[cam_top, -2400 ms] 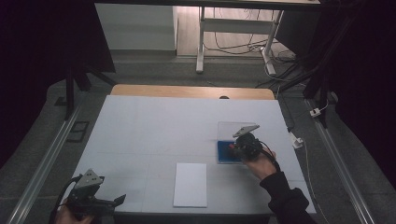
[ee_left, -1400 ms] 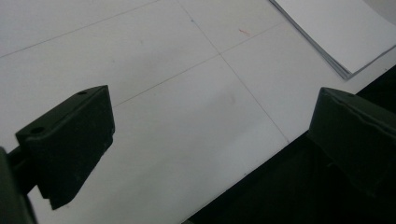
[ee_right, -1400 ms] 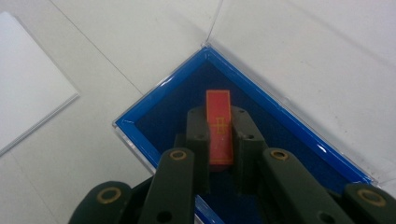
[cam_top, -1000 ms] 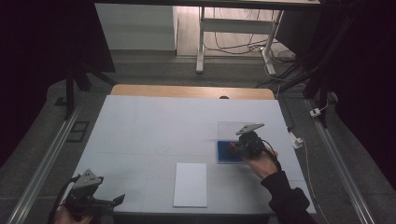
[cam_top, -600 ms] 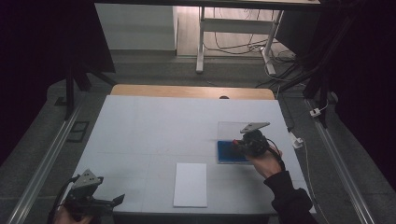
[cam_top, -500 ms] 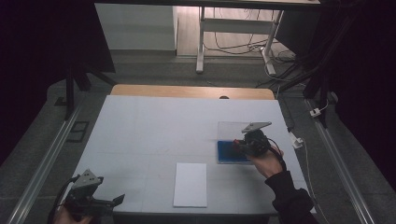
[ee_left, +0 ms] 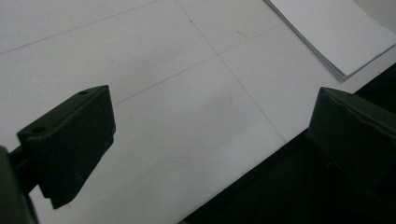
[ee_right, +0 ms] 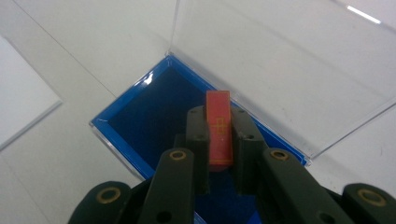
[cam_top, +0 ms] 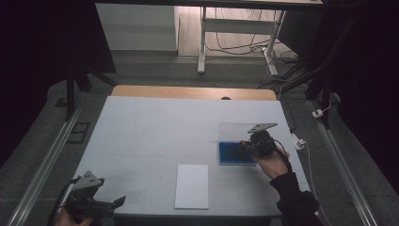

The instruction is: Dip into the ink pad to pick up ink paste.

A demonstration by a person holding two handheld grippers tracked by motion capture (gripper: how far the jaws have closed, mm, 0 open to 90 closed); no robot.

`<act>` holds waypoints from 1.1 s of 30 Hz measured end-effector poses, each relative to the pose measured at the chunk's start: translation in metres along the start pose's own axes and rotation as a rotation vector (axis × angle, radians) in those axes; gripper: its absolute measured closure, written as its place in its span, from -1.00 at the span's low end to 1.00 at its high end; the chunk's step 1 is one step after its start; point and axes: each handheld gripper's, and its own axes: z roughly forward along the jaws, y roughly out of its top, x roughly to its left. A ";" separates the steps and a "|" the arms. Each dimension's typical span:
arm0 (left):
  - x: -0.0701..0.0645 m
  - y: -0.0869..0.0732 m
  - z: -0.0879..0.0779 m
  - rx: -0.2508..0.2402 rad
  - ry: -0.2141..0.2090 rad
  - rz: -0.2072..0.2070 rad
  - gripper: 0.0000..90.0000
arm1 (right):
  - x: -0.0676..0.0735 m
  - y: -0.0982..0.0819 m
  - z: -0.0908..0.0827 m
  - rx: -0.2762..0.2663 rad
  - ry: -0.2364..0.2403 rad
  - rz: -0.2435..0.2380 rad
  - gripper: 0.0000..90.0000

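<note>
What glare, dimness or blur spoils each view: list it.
High view: dark surroundings, the table evenly but dimly lit. Left gripper view: the near claw is soft and out of focus, the paper stack sharper. Right gripper view: bright glare streak on the clear lid; the red piece is sharp.

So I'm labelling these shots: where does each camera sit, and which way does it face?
High view: above the person's side, facing forward and down on the table; both forearms and both grippers.
Left gripper view: rides the left gripper, looks past its open jaws over the table's near edge to the paper stack.
Right gripper view: rides the right gripper, shut on a red piece, looking down into the blue box.
Shared: the stack and the box show from above too.
</note>
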 end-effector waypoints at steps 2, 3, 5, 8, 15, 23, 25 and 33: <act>0.000 0.000 0.000 -0.001 0.000 0.001 -0.98 | 0.000 -0.001 0.002 0.009 0.002 -0.002 0.79; 0.000 0.000 0.000 -0.001 0.001 0.000 -0.98 | 0.000 -0.001 0.003 0.012 0.002 -0.002 0.79; 0.000 0.000 0.000 -0.001 0.000 0.000 -0.98 | 0.000 -0.002 0.006 0.024 0.006 -0.009 0.79; 0.000 0.000 0.000 0.001 -0.001 0.001 -0.98 | 0.001 -0.003 0.009 0.039 0.012 -0.010 0.79; 0.000 0.000 0.001 0.004 -0.002 -0.001 -0.98 | 0.004 -0.004 0.015 0.058 0.002 -0.036 0.80; 0.000 0.001 0.001 0.011 0.000 0.002 -0.98 | 0.013 -0.003 0.016 0.074 -0.058 -0.074 0.80; -0.001 0.001 0.001 0.013 0.001 0.002 -0.98 | 0.017 -0.002 0.017 0.084 -0.075 -0.094 0.80; -0.002 0.001 0.001 0.017 0.006 0.001 -0.98 | 0.002 -0.006 0.016 0.048 0.012 -0.001 0.80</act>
